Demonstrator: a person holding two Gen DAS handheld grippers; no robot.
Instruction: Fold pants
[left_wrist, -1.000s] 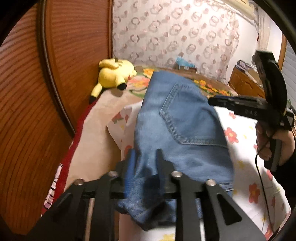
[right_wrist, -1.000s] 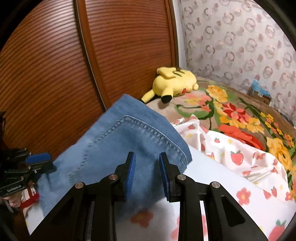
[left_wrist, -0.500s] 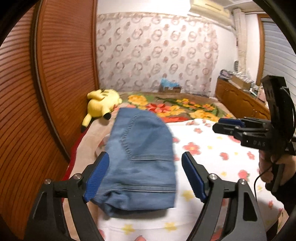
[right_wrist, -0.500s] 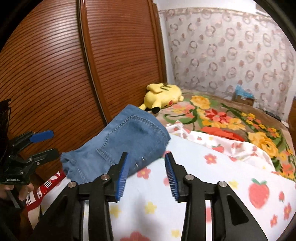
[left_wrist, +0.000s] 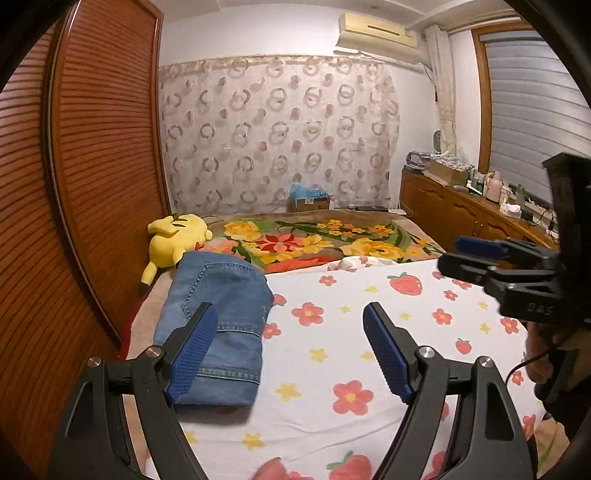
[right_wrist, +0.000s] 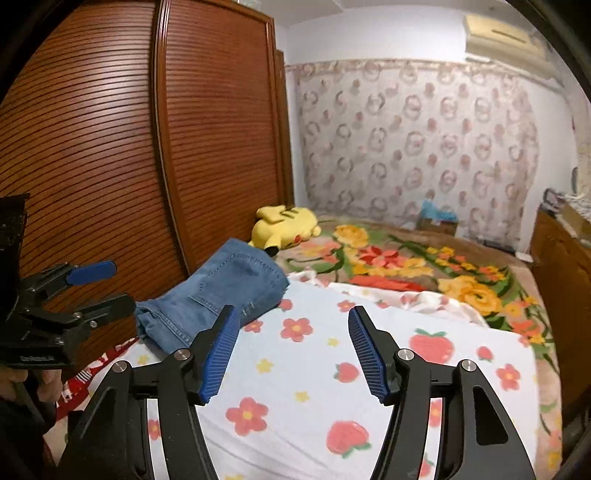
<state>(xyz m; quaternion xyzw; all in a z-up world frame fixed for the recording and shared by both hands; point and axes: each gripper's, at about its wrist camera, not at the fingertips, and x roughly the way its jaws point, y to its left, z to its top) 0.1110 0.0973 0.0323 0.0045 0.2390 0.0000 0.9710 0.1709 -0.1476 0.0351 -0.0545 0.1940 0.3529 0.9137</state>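
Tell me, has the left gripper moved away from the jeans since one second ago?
Yes. The left gripper has let go and drawn back from the folded jeans, which lie beside the wooden wardrobe; nothing is between its fingers.

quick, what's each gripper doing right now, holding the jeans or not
left gripper: open, empty, clear of the folded jeans.
right gripper: jaws have just been opening, nothing between them.

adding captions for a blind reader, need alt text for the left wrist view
Folded blue jeans lie on a flower-print sheet on a bed, ahead of the open, empty left gripper. A yellow plush toy lies beyond them; the right gripper is at the right edge.
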